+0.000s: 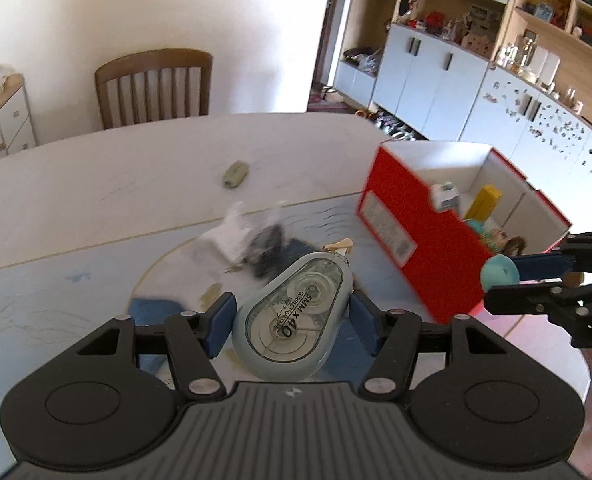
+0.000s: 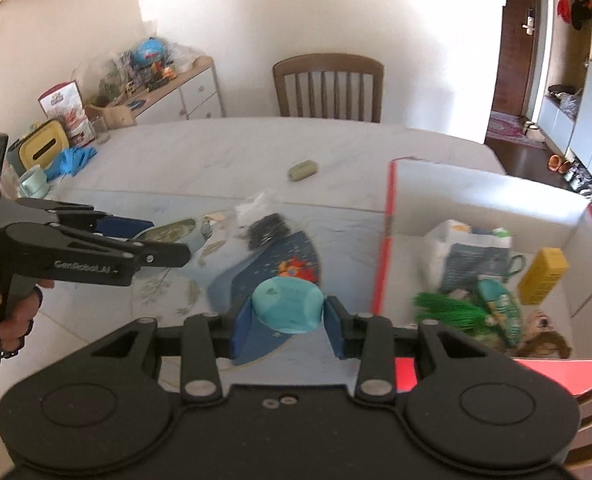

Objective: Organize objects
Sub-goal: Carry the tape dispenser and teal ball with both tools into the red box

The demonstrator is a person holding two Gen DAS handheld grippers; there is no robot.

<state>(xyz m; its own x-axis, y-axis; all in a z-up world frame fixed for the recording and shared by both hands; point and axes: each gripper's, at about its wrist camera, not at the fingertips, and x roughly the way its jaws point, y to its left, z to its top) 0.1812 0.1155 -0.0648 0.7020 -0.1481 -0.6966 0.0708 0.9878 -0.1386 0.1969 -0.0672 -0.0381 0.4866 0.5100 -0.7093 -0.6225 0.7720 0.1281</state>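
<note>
My left gripper [image 1: 292, 322] is shut on a grey-blue correction tape dispenser [image 1: 294, 320] and holds it above the table mat. It also shows in the right wrist view [image 2: 172, 236] at the left. My right gripper [image 2: 286, 320] is shut on a teal rounded object [image 2: 288, 308], held above the mat just left of the red box [image 2: 383, 248]. The teal object also shows in the left wrist view [image 1: 499, 272], near the red box [image 1: 395, 240]. The box holds a yellow block [image 2: 541, 276], a green tassel [image 2: 447, 312], a packet and other items.
On the table lie an olive eraser [image 2: 303, 170], a white wrapper with a dark bundle [image 2: 266, 224], and an illustrated blue mat [image 2: 276, 272]. A wooden chair [image 2: 327, 88] stands at the far edge. A sideboard with clutter [image 2: 144, 80] stands at the left.
</note>
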